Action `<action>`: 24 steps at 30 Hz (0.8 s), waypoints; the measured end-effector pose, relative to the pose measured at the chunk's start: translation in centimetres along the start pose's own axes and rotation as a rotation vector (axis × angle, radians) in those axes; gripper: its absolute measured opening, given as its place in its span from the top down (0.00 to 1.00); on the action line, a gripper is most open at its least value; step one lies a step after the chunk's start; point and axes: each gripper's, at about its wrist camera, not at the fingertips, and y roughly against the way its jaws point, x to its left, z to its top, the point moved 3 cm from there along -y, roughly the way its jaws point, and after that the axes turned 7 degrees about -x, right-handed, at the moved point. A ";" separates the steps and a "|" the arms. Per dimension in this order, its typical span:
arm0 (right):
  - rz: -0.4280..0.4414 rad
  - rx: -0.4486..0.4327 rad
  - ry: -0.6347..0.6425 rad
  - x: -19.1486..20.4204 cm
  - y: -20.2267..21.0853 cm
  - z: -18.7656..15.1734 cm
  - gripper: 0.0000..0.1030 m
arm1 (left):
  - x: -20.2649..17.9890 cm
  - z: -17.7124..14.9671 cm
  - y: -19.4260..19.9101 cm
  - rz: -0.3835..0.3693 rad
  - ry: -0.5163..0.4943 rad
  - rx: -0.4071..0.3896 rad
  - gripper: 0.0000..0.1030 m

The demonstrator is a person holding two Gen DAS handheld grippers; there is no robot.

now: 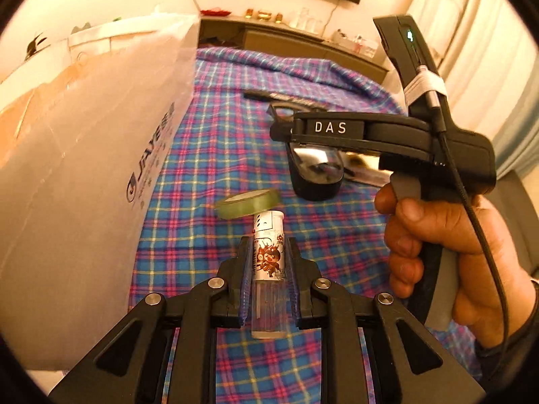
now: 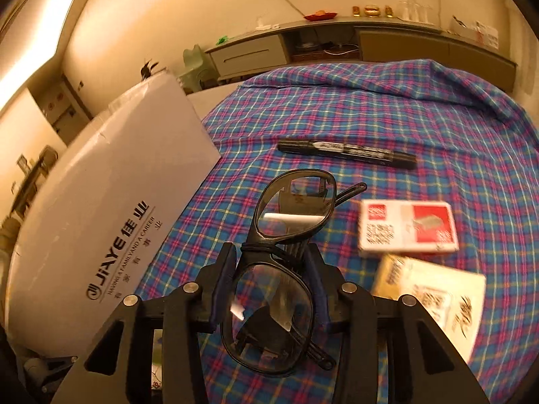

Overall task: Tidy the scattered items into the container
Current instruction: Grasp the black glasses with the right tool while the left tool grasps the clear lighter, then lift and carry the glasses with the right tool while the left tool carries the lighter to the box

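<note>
My left gripper (image 1: 268, 247) is shut on a clear lighter (image 1: 268, 269) with a cartoon print, held above the plaid cloth. A green tape roll (image 1: 248, 203) lies just beyond it. My right gripper (image 2: 271, 256) is shut on black glasses (image 2: 279, 256) with folded arms; in the left wrist view the right gripper's fingers (image 1: 279, 124) and the glasses (image 1: 316, 171) hang over the cloth. The white JIAYE container (image 1: 94, 168) stands at the left; it also shows in the right wrist view (image 2: 111, 219). A black marker (image 2: 347, 153) lies on the cloth.
A red-and-white card box (image 2: 407, 229) and a yellowish packet (image 2: 434, 296) lie right of the glasses. The plaid cloth (image 2: 421, 118) covers the table. A low cabinet (image 2: 337, 43) stands behind. A hand (image 1: 438, 229) holds the right gripper.
</note>
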 end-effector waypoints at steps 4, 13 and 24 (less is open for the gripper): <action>-0.006 -0.013 -0.035 -0.6 1.7 -0.1 0.58 | -0.6 -0.2 1.0 -0.017 -0.018 -0.015 0.81; -0.025 -0.027 -0.051 0.1 4.9 -0.8 0.58 | -0.7 0.4 4.0 -0.055 -0.013 -0.064 0.81; -0.034 -0.036 -0.075 2.5 8.5 -3.2 0.58 | -0.5 1.8 7.9 -0.098 -0.009 -0.148 0.81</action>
